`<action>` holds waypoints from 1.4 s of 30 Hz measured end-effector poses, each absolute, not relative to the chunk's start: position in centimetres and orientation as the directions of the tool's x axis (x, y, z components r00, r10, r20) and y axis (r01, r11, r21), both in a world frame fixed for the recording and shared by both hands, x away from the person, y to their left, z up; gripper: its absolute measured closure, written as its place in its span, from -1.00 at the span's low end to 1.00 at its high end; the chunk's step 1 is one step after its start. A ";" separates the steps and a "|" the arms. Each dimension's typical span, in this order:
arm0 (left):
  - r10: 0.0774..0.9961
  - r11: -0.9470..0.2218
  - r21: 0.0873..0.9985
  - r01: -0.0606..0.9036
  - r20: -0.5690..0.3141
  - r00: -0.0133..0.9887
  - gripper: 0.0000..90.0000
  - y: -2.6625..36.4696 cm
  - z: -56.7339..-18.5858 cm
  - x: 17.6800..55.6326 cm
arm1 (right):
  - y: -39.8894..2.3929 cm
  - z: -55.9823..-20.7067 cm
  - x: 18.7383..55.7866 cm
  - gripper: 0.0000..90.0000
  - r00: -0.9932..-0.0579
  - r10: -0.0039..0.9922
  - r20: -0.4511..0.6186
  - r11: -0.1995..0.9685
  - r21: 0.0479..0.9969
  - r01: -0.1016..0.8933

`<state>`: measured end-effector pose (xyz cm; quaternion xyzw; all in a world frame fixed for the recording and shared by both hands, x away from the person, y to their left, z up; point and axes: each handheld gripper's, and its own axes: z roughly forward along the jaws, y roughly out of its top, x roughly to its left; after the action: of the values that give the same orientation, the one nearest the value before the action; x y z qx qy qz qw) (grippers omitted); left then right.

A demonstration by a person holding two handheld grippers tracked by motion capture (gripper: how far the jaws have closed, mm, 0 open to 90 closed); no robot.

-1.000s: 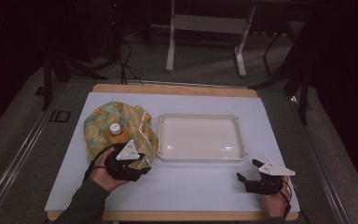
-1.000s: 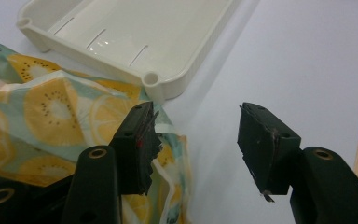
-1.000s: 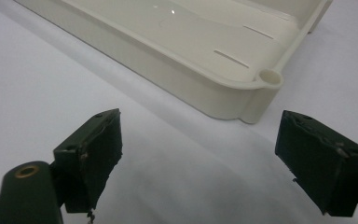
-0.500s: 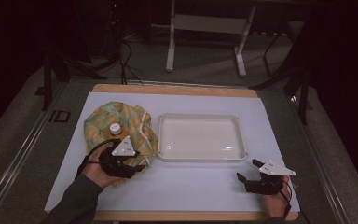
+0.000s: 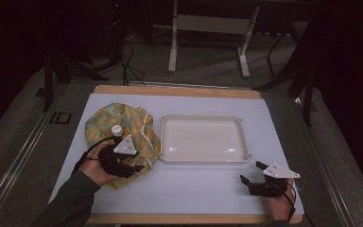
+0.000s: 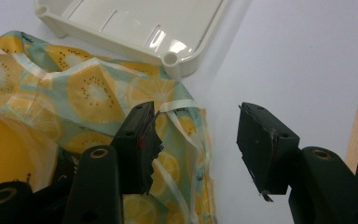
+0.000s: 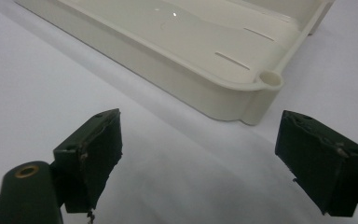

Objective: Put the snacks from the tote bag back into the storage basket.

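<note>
A crumpled cloth printed with lemon slices lies left of a white tray, and a small white cap sits on it. My left gripper hovers at the cloth's near right edge, open. In the left gripper view its left jaw stands over the cloth and its right jaw over bare table, gripper holding nothing. My right gripper rests open near the table's front right, below the tray's near right corner. The right gripper view has the gripper facing the tray's wall.
The tray is empty, and its corner touches the cloth's edge. White sheet covers the table, with a wooden edge along the front. A stand's metal legs rise behind the table.
My left gripper has shifted a little left, away from the tray, over the cloth's near edge. The right gripper has stayed put.
</note>
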<state>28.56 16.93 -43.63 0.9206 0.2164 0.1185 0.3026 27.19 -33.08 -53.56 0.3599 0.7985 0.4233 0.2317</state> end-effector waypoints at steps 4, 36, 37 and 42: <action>0.461 -0.739 0.590 0.325 0.090 0.883 0.05 16.9 -43.5 28.9 | -33.1 -53.6 27.2 -0.68 -0.634 0.771 -0.064 0.382 0.843 0.379; 0.397 -0.821 0.499 0.278 0.148 0.906 0.04 15.6 -39.5 31.9 | -33.2 -53.5 27.1 -0.68 -0.636 0.769 -0.066 0.379 0.848 0.370; 0.396 -0.822 0.496 0.280 0.146 0.906 0.04 15.6 -39.4 32.0 | -33.2 -53.5 27.1 -0.68 -0.636 0.769 -0.066 0.378 0.848 0.370; 0.399 -0.827 0.485 0.284 0.149 0.905 0.04 15.4 -38.9 32.5 | -33.2 -53.5 27.1 -0.68 -0.636 0.769 -0.065 0.378 0.848 0.370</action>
<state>32.52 15.38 -38.94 0.9478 0.1802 0.1229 0.2326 27.14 -33.19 -53.54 0.3576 0.7967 0.4279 0.2331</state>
